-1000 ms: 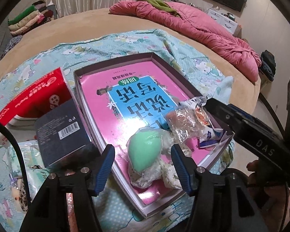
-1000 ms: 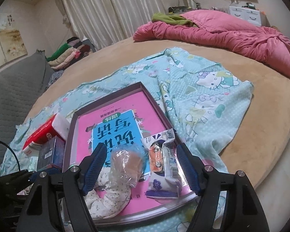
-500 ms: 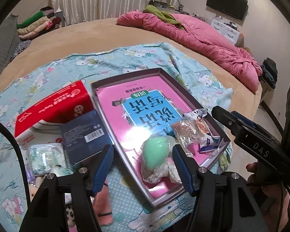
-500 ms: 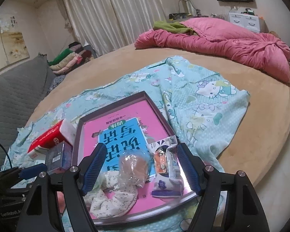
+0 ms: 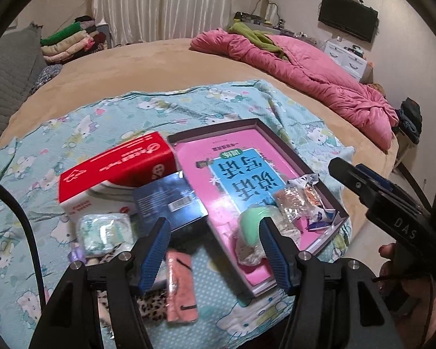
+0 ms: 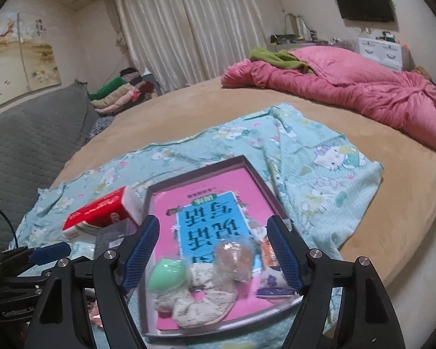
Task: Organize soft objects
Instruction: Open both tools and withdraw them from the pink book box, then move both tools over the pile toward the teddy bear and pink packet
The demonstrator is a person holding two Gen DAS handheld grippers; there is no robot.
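Note:
A shallow dark-rimmed tray (image 5: 257, 123) with a pink printed floor lies on a teal cartoon-print sheet (image 5: 107, 116). At its near end sit a green egg-shaped sponge (image 5: 251, 222), a floral cloth (image 6: 200, 302), a clear bag of bread (image 5: 290, 203) and snack packets (image 5: 316, 212). My left gripper (image 5: 215, 250) hovers open above the tray's left edge, holding nothing. Over those same items my right gripper (image 6: 212, 250) hangs open and apart from them. Left of the tray lie a pink soft item (image 5: 180, 285), a leopard-print cloth (image 5: 154, 305) and a small wipes pack (image 5: 104, 229).
A red tissue pack (image 5: 116, 168) and a dark blue box (image 5: 168, 203) sit just left of the tray. The sheet lies on a round tan bed with a pink quilt (image 5: 305, 67) at the far side. Folded clothes (image 5: 69, 40) are stacked at the back left.
Both grippers have risen and drawn back from the tray, so more of the sheet shows. The loose items left of the tray came into the left wrist view. Nothing was picked up.

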